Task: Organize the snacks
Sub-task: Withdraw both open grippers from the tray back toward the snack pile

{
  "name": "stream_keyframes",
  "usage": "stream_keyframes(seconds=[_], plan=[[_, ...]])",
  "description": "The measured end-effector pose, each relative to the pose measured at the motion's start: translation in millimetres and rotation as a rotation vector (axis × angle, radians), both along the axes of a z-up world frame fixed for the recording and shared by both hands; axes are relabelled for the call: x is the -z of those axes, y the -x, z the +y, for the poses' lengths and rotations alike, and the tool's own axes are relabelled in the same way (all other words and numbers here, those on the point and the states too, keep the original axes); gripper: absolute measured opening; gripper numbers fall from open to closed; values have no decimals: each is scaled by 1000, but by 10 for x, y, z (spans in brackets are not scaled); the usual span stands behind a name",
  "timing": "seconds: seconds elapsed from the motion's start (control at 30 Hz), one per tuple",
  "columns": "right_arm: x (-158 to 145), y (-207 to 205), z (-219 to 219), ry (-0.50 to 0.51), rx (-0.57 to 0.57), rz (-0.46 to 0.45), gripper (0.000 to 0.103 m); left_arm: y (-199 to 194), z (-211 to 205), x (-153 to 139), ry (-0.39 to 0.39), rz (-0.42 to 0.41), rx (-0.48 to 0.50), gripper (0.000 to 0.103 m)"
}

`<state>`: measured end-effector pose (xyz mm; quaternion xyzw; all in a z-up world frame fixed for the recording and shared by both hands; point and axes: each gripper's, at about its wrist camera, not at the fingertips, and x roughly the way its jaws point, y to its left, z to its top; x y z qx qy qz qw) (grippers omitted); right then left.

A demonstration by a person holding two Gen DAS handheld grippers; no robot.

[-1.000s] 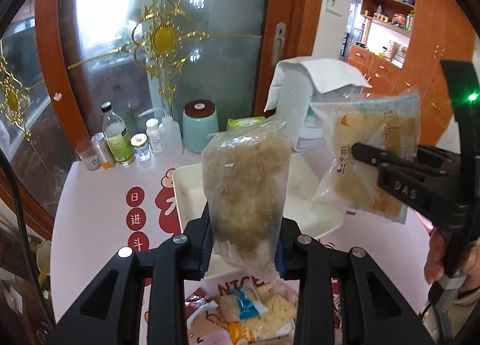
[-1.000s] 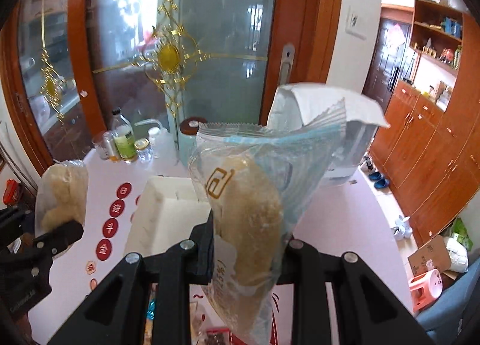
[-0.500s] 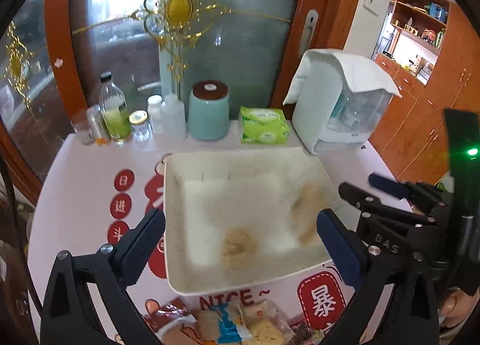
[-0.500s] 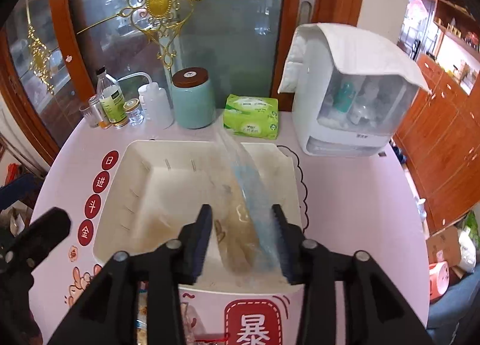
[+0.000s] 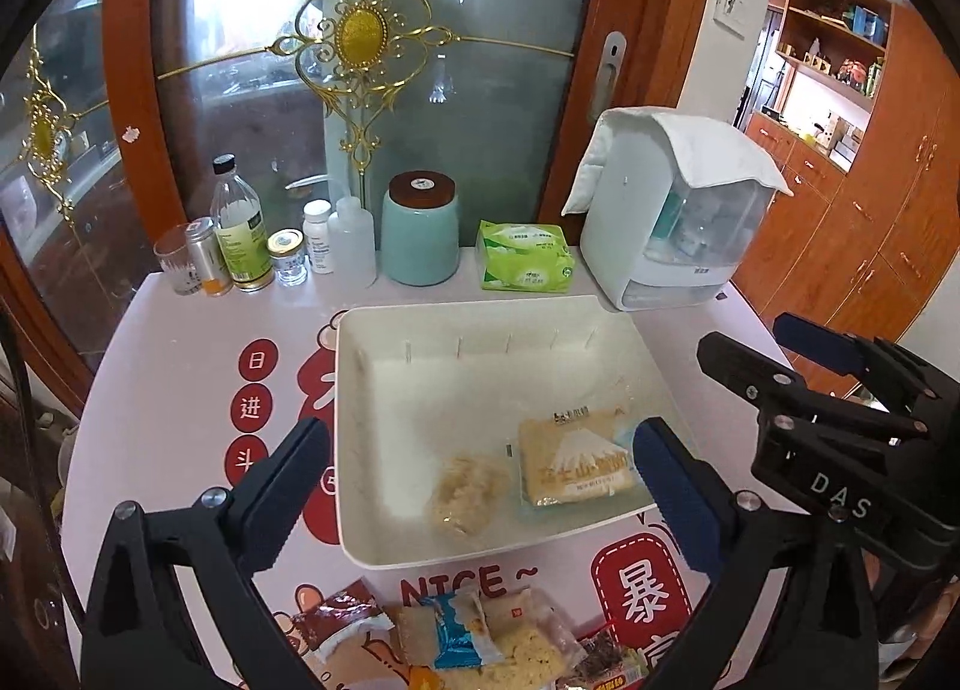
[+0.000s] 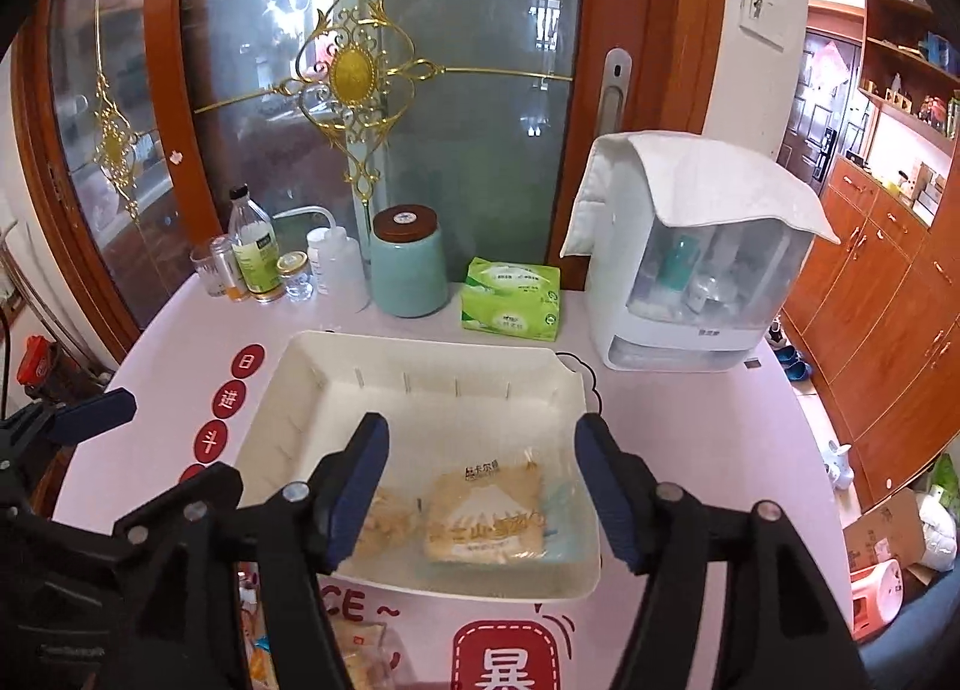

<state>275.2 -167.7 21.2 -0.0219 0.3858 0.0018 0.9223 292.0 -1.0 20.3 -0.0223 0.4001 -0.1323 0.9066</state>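
Cream tray (image 5: 360, 510), mint-green jar (image 5: 420, 237)

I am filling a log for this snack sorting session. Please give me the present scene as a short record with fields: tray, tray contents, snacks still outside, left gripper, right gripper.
tray: white tray on the pink table
tray contents: two clear-wrapped snack packs, one plain, one printed with a mountain, lying side by side at the near edge
snacks still outside: pile of snack packets on the table in front of the tray
left gripper: open, holds nothing
right gripper: jaws have just been opening, empty, above the tray
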Motion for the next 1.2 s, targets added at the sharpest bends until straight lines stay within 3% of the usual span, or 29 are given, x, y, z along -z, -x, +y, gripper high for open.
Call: stream_keyframes(seconds=[0.3,0.67,0.9,1.1,1.2], plan=[[-134,306,77,5,14,-18,65,336,82,-166,-17,-48,31,101],[-134,573,175,25,44,-5,65,589,194,-175,-39,-26,31,101],[-153,858,244,43,85,-49,65,918,297,-159,-61,-36,56,101],[-213,1291,209,55,143,-150,65,1311,367,-167,-162,-70,84,101],[-153,1443,250,87,111,-92,65,1520,397,-144,-189,-82,116,101]])
